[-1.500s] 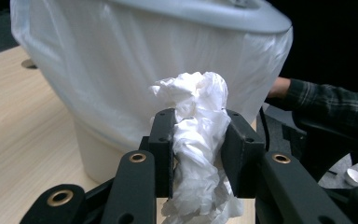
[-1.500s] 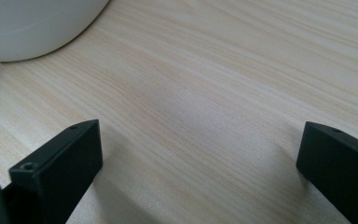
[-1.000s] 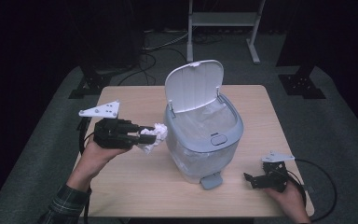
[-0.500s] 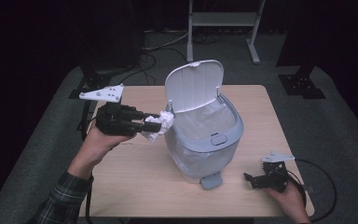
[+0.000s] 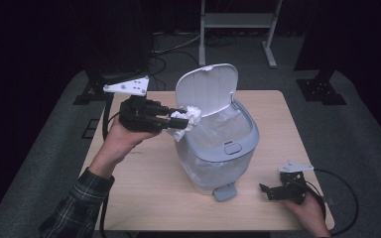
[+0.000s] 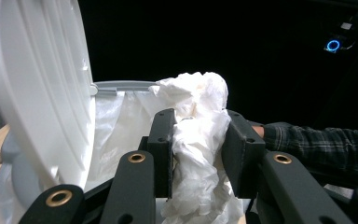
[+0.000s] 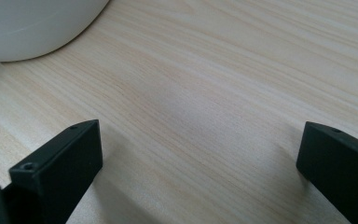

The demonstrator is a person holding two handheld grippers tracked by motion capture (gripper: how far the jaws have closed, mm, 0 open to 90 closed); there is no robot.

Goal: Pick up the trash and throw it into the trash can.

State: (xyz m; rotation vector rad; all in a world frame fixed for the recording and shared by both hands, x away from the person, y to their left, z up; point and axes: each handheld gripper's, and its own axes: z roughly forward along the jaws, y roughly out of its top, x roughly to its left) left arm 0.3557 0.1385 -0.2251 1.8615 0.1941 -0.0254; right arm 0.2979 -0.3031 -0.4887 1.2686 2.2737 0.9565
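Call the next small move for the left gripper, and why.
Probably carry the left gripper a little farther over the bin mouth, then open. Its jaws clamp the crumpled tissue right at the rim, the lid stands open, and the bag-lined opening lies just beyond.

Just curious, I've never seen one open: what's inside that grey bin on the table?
The bin holds a thin clear plastic liner draped over its rim. Its bottom is hidden behind the raised lid and the crumpled tissue.

no text, label, brand or number can be read anywhere. the bin (image 5: 218, 148), its lid (image 5: 206, 89), the tissue (image 6: 198, 140) and the tabletop (image 7: 223, 93) carry no legible marks.
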